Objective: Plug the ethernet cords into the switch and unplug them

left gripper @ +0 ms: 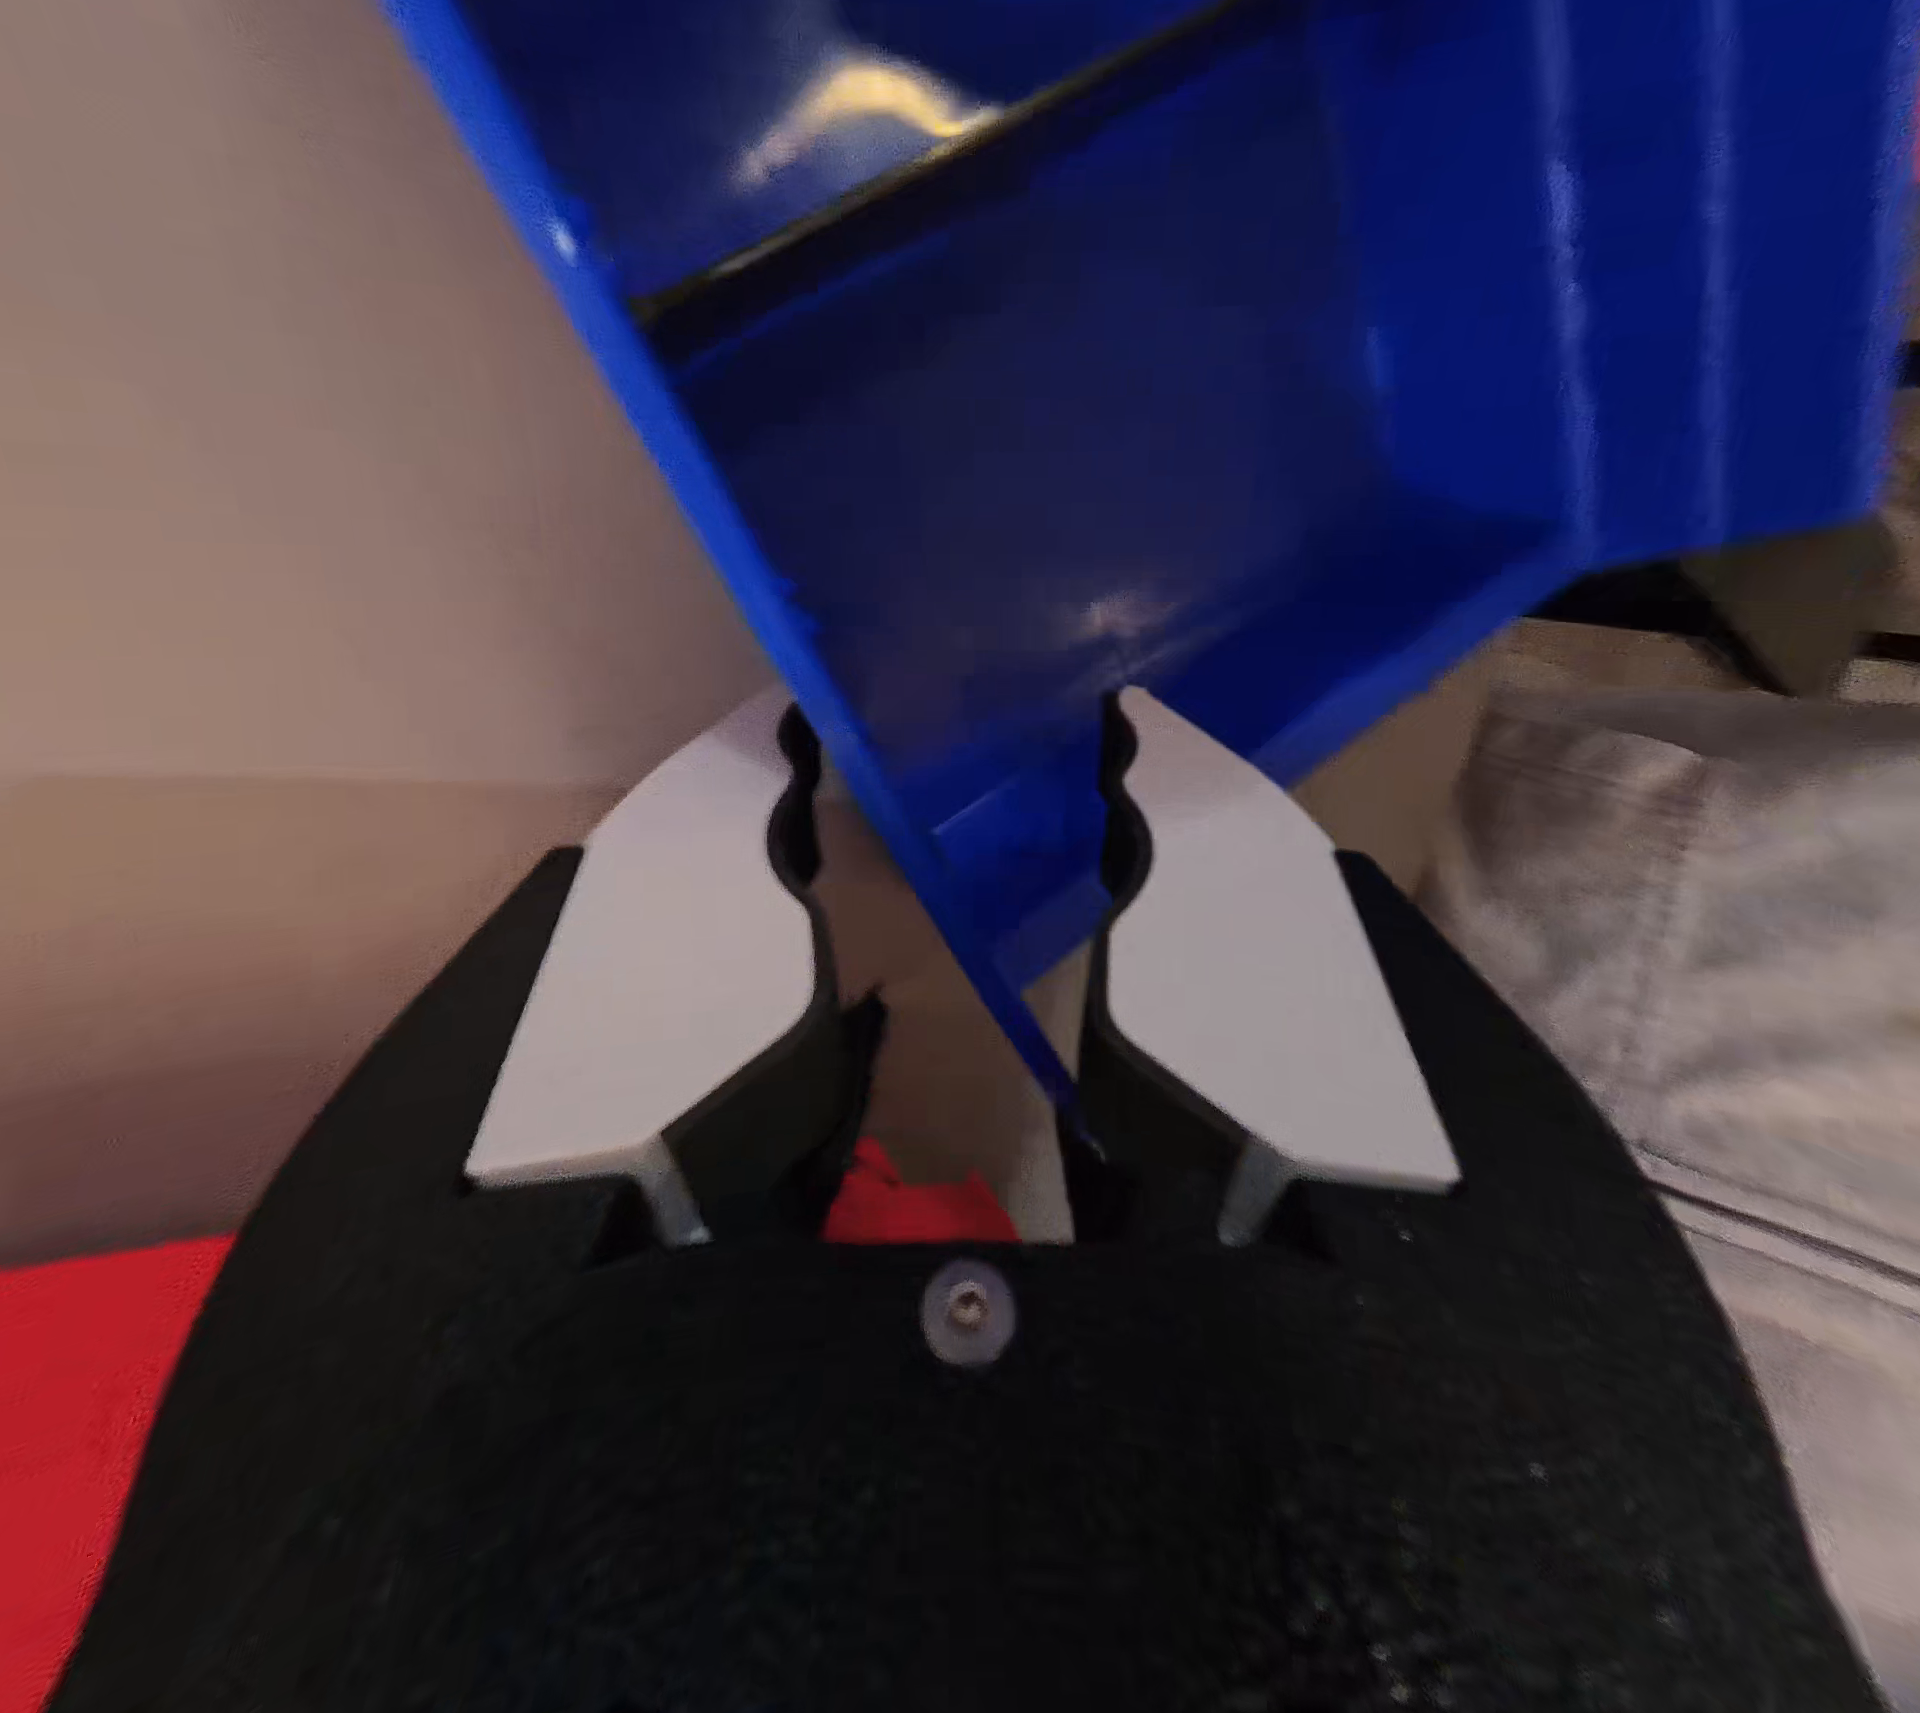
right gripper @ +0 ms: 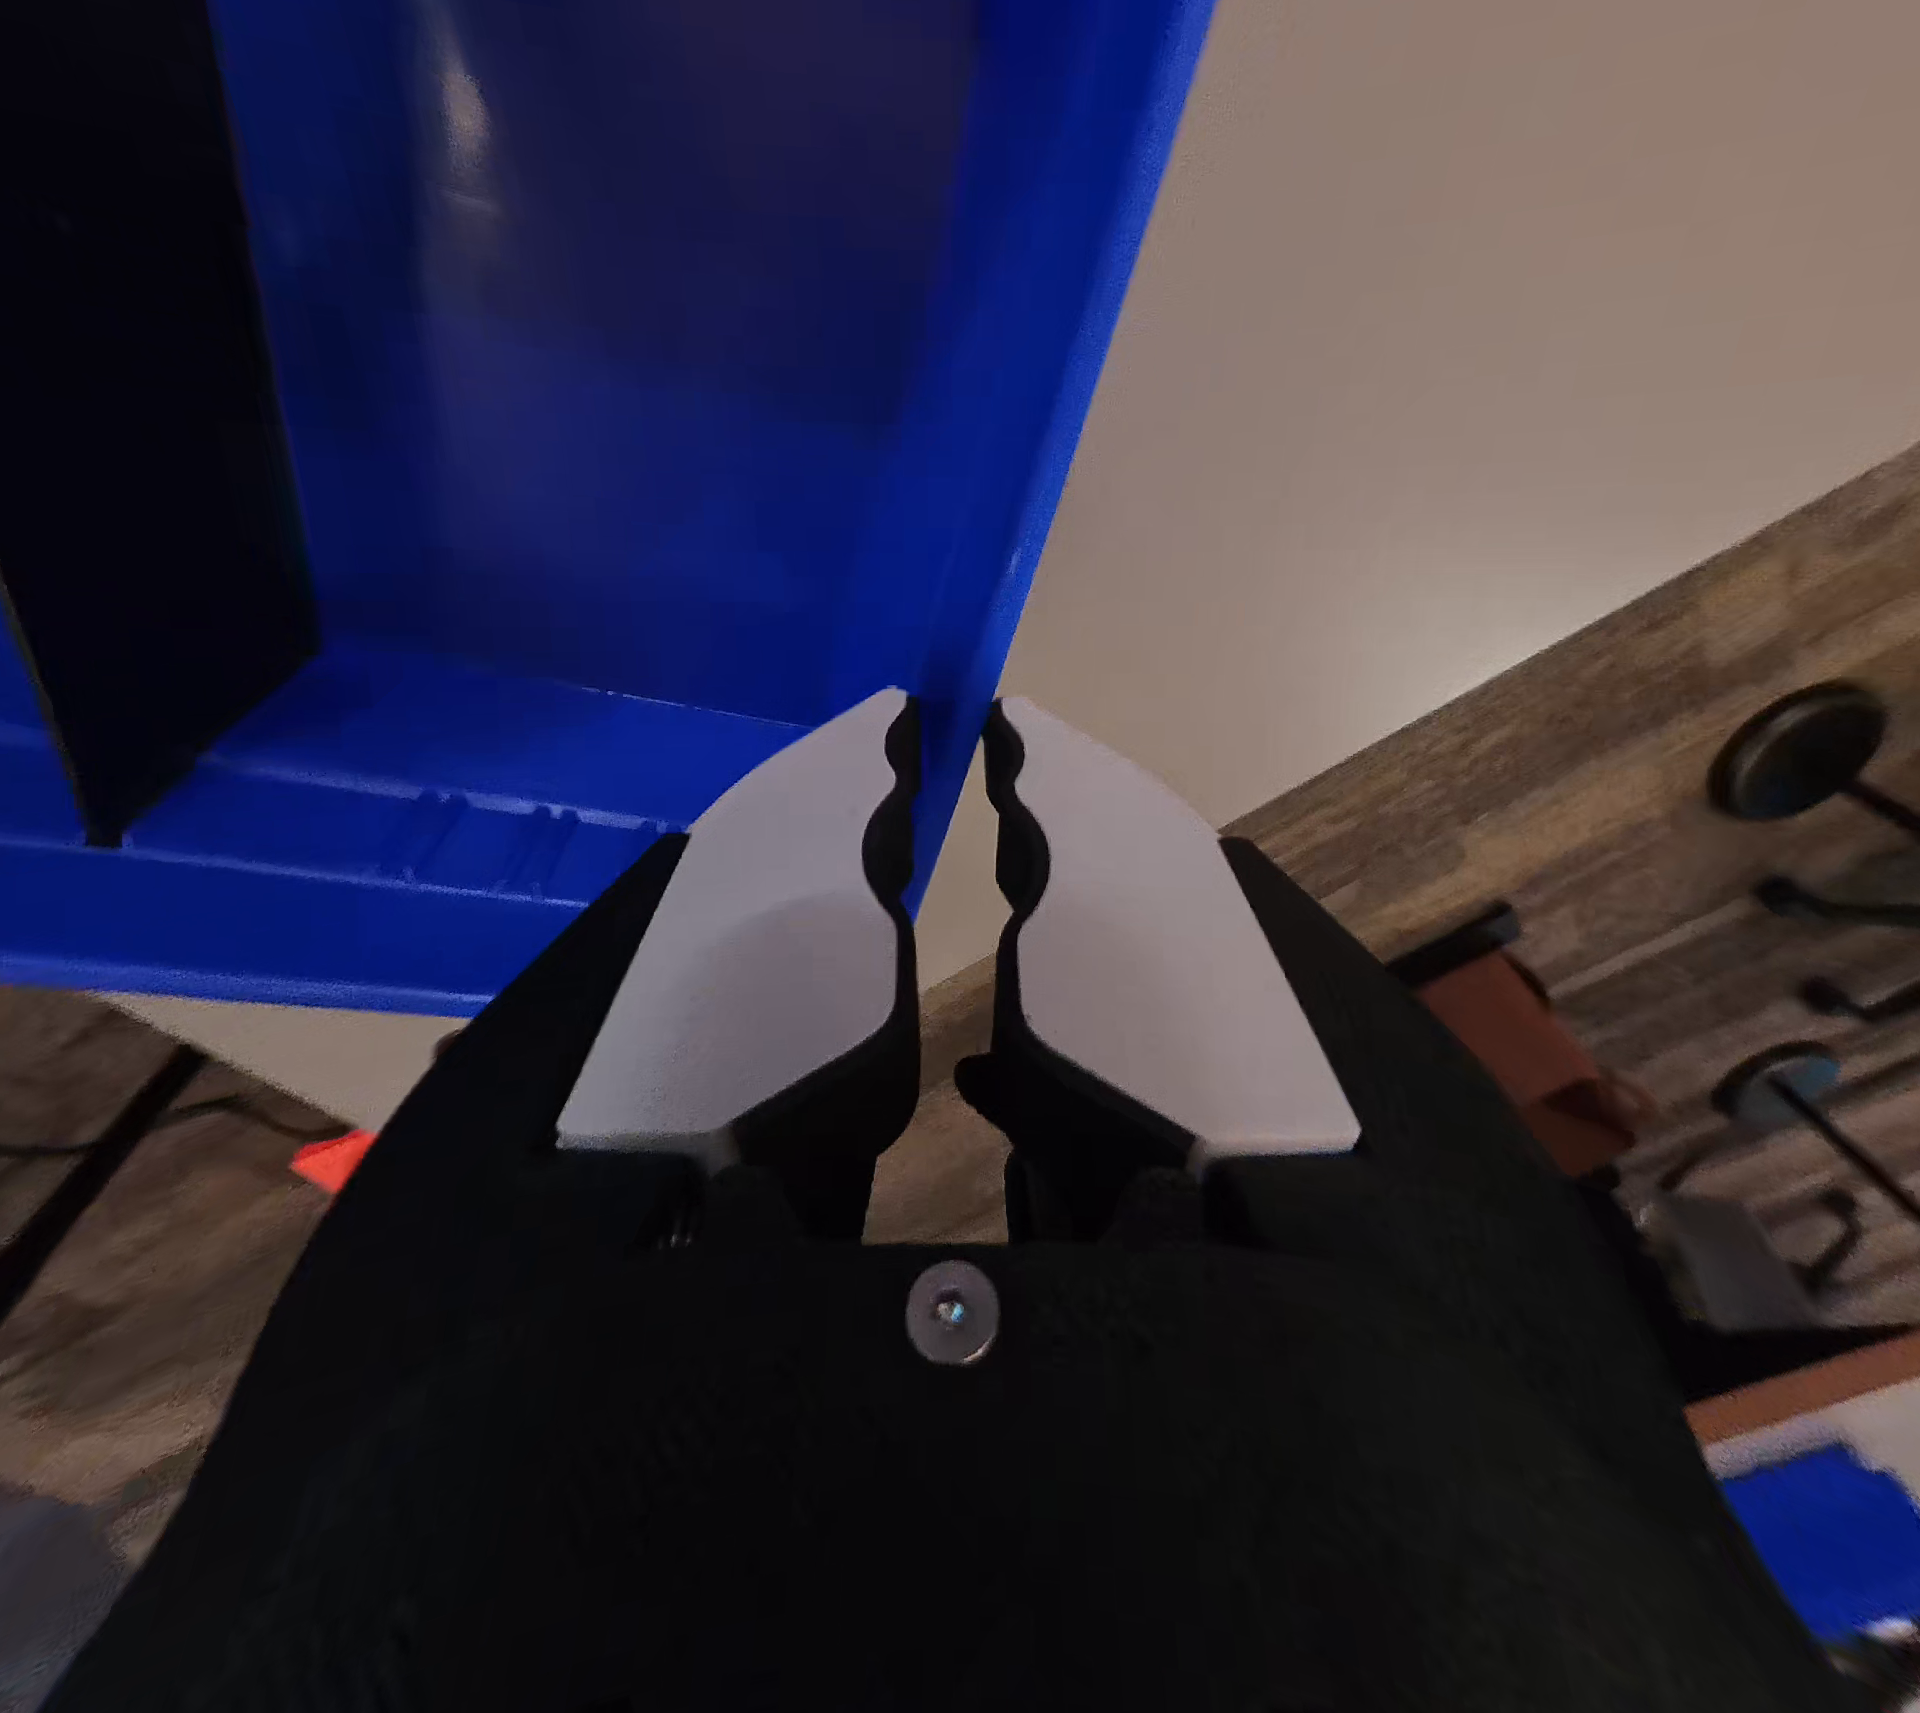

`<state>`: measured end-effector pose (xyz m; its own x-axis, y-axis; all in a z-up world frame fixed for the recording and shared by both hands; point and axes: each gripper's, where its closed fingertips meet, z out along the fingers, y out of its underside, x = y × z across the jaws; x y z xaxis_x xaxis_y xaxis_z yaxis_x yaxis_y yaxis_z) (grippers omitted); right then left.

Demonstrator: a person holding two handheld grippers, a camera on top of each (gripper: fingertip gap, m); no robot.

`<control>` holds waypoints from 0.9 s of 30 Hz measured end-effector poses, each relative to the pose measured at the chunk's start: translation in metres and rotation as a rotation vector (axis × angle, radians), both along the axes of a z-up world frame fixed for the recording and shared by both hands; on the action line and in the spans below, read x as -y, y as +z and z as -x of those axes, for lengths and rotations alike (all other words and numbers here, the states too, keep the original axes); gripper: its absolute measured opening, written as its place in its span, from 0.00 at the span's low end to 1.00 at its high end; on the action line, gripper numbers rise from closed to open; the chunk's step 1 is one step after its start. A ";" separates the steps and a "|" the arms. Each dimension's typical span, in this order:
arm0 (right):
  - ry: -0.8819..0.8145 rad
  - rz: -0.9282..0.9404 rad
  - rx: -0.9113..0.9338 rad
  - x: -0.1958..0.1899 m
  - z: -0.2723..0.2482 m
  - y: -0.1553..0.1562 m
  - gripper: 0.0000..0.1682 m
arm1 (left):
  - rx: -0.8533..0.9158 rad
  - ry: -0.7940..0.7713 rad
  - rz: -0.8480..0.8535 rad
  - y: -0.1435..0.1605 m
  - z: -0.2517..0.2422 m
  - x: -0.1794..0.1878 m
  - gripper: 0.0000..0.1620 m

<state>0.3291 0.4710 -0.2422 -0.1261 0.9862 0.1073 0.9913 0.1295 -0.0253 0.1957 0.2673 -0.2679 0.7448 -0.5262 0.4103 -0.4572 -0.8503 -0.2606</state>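
While tilted, blue bin [right gripper: 644,292] (black divider [right gripper: 135,416]), right gripper [right gripper: 948,713] clamping

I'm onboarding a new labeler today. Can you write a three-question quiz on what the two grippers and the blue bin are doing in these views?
1. True or false: the right gripper is closed on a side wall of the blue bin.
2. Which corner of the blue bin sits between the left gripper fingers: A) none, the gripper is clear of it; B) the corner nearest that camera.
3. What splits the bin's inside?

Key
1. True.
2. B; its jaws stand apart around that corner.
3. A black divider.
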 end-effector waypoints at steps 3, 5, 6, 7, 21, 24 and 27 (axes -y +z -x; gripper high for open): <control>0.117 -0.052 0.028 -0.016 0.018 -0.001 0.08 | 0.052 0.018 -0.079 0.024 0.002 0.009 0.42; 0.218 -0.124 0.048 -0.031 0.033 0.001 0.10 | 0.058 0.039 -0.162 0.045 0.013 0.020 0.45; 0.251 -0.169 0.054 -0.039 0.041 0.002 0.11 | 0.054 0.057 -0.208 0.056 0.021 0.027 0.47; 0.264 -0.220 0.058 -0.049 0.051 0.003 0.12 | 0.046 0.081 -0.257 0.066 0.030 0.034 0.48; -0.159 -0.488 -0.840 0.017 0.137 0.157 0.21 | -0.288 0.844 -1.091 0.142 0.278 0.193 0.41; -0.211 -0.156 -1.170 0.124 0.176 0.172 0.19 | -0.319 0.996 -1.179 0.125 0.320 0.216 0.38; -0.258 0.064 -1.385 0.202 0.209 0.163 0.18 | -0.338 1.061 -1.307 0.110 0.343 0.219 0.30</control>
<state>0.1203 0.2692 -0.0788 0.2257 0.9728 -0.0517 0.1540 -0.0880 -0.9841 -0.1472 0.0483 -0.1582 0.9182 0.3851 -0.0933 -0.0539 -0.1117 -0.9923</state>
